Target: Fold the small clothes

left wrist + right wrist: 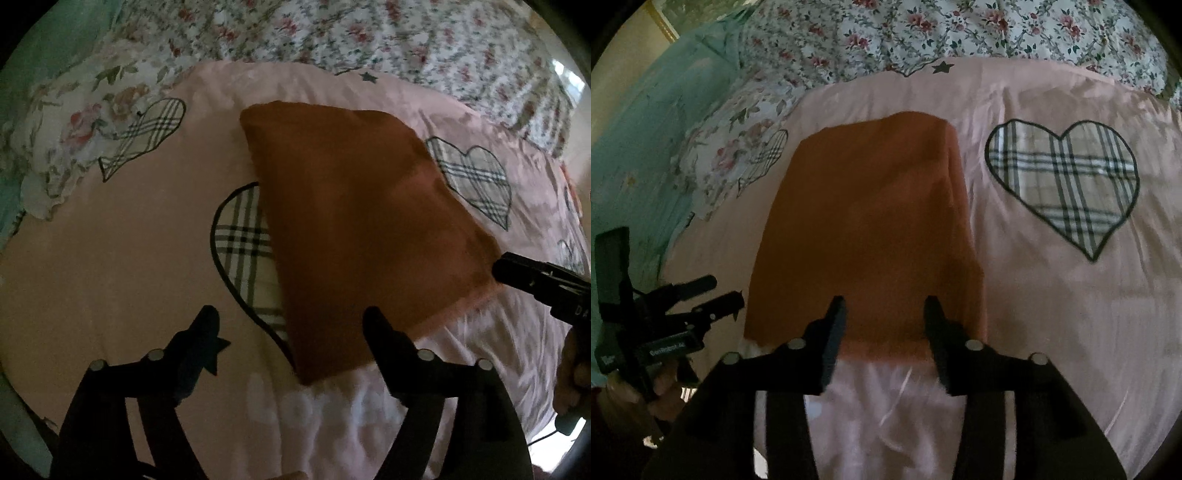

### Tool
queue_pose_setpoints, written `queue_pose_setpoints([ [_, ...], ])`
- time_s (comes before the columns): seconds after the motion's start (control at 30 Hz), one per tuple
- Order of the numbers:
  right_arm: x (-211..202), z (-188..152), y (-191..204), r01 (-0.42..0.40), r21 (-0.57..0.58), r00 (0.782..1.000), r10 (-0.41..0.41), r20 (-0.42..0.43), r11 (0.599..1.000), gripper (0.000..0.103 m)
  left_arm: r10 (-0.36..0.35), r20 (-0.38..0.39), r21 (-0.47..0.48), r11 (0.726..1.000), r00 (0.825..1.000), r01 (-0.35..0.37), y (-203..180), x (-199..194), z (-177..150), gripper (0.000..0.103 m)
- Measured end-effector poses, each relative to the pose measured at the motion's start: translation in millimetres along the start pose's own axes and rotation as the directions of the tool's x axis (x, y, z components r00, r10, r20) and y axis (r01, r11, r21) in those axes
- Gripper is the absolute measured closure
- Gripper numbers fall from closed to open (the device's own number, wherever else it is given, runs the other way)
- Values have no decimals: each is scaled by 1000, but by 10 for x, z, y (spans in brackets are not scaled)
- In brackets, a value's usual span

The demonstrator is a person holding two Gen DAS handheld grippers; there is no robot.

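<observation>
left gripper (291, 321) jaws spread wide, empty, tips beside the near corner of the orange cloth (354, 229) | right gripper (884, 310) jaws parted, holding nothing, over the cloth's near edge | orange cloth folded flat on the pink bedspread (1052, 314), left of the plaid heart (1063, 184) | floral quilt (960, 29) beyond

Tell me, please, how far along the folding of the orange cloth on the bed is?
The orange cloth already lies as a flat folded rectangle on the pink bedspread. Nothing is in hand: the left gripper and right gripper both hang open at its near edge. At most, another fold remains; no other clothes are visible.
</observation>
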State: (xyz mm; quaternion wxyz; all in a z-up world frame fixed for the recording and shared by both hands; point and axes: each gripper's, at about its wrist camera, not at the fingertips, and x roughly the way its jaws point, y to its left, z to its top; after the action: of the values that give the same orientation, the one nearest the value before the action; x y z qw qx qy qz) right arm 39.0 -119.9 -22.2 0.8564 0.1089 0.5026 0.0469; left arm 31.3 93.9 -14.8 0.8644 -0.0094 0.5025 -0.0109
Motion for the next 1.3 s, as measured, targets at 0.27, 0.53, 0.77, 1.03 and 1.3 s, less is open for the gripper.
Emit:
queue_pose_setpoints([
  [0.27, -195, -349, 65, 23, -8, 1000, -23, 1, 1000, 29, 40, 14, 119, 992, 999, -41, -166, -89, -309, 20],
  [0.53, -241, -555, 200, 65, -92, 998, -67, -17, 994, 14, 52, 6, 169, 984, 999, -52, -151, -95, -448, 20],
  [0.77, -208, -432, 228, 71, -128, 997, -73, -7, 989, 7, 48, 29, 147, 988, 998, -52, -110, -124, -255, 20],
  [1.03, -74, -180, 199, 84, -142, 996, -86, -7, 986, 5, 70, 43, 150, 986, 997, -76, -191, -17, -32, 19],
  [1.3, 64, -20, 219, 86, -157, 996, -91, -25, 984, 4, 85, 43, 140, 986, 995, -90, -236, 81, 136, 19],
])
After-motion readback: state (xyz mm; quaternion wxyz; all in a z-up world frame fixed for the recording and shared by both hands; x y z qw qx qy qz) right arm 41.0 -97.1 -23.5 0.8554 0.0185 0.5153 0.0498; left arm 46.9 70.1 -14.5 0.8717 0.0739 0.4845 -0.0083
